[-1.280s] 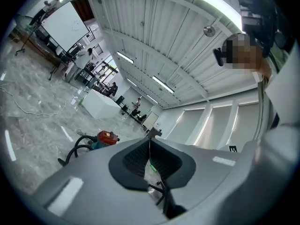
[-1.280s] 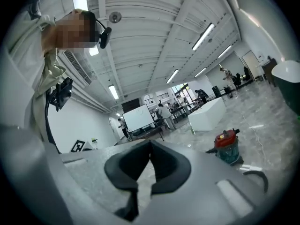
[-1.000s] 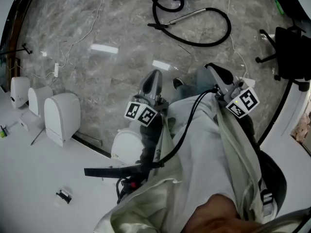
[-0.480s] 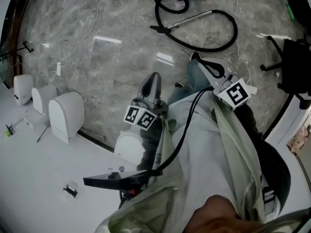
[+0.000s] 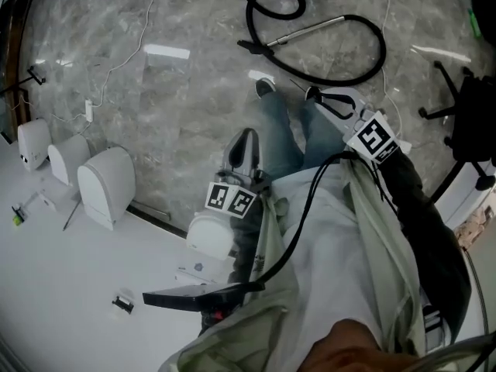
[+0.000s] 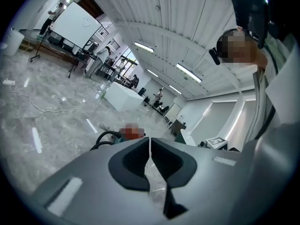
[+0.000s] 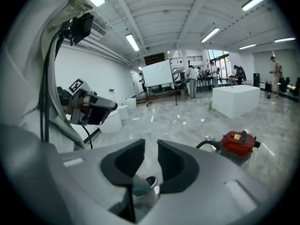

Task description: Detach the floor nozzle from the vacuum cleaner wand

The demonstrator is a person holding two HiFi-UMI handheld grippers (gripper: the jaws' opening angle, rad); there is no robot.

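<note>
left hand-held gripper (image 6: pixel 150 146) clenched, empty | right hand-held gripper (image 7: pixel 151 149) jaws just parting, empty | both now tipped downward | wand (image 5: pixel 306 29) well ahead: approach likely

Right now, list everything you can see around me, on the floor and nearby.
vacuum cleaner: one, red and teal, on floor ahead
hose: one, black, looped on floor
wand: one, silver, lying within hose loop
bins: four, white, along floor edge at left
office chair: one, black, far right
left tool: one, grey, jaws shut, empty
right tool: one, grey, jaws just opening, empty
</note>
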